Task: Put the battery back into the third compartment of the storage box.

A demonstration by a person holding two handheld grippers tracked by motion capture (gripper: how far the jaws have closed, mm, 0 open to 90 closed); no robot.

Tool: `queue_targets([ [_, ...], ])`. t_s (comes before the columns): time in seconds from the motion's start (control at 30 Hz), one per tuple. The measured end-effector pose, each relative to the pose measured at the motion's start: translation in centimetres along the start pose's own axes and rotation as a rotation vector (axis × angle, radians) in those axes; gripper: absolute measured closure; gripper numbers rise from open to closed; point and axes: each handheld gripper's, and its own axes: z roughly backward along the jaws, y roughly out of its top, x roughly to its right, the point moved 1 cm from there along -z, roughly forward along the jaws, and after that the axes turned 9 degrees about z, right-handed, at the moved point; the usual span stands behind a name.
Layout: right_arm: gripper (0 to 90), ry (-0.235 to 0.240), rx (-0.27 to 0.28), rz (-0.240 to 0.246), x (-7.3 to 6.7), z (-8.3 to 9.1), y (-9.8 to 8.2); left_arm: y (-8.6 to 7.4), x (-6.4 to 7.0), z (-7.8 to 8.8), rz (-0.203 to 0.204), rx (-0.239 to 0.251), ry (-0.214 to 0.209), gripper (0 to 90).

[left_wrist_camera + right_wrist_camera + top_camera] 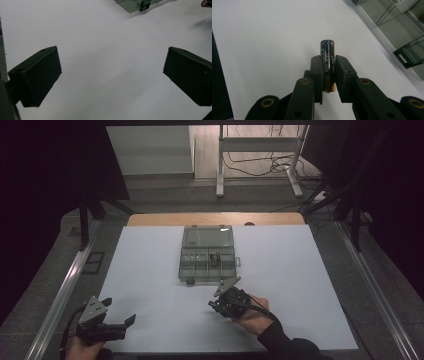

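Observation:
A black battery [327,58] with a gold end stands between the pads of my right gripper [328,63], which is shut on it over the white table. In the high view that right gripper [214,305] sits just in front of a clear compartment box [207,254] whose lid is open; a small dark item [215,258] lies in one of its cells. My left gripper [120,311] rests at the near left of the table with its jaws wide apart and nothing between them. Its own view shows the two black pads [37,75] over bare white surface, and a corner of the box [140,4] at the top.
The white table sheet [150,285] spreads around the box. Metal rails [65,285] run along both sides of the table. A white stand [260,155] with cables is on the floor beyond the far edge.

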Motion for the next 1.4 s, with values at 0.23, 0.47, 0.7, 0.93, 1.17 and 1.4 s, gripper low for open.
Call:
queue_targets([
  [0.23, 76.8, -0.022, 0.012, -0.008, 0.4, 0.3, 0.2, 0.0, 0.0, 0.0, 0.001, -0.001, -0.001, 2.0],
  [0.47, 76.8, -0.038, 0.035, -0.042, 1.3, 0.6, 0.6, 0.0, 0.0, 0.0, 0.003, -0.005, 0.000, 2.0],
  [0.7, 76.8, -0.048, 0.048, -0.087, 2.5, 0.9, 1.0, 0.0, 0.0, 0.0, 0.004, -0.005, 0.000, 2.0],
  [0.93, 76.8, -0.049, 0.066, -0.116, 3.7, 1.5, 1.4, 0.0, -0.1, -0.1, 0.006, -0.005, 0.000, 2.0],
  [1.17, 76.8, -0.061, 0.074, -0.138, 4.8, 1.6, 1.8, 0.0, -0.1, -0.1, 0.007, -0.005, 0.000, 2.0],
  [1.4, 76.8, -0.078, 0.079, -0.149, 6.0, 1.7, 2.5, 0.0, 0.0, -0.1, 0.005, -0.005, 0.001, 2.0],
])
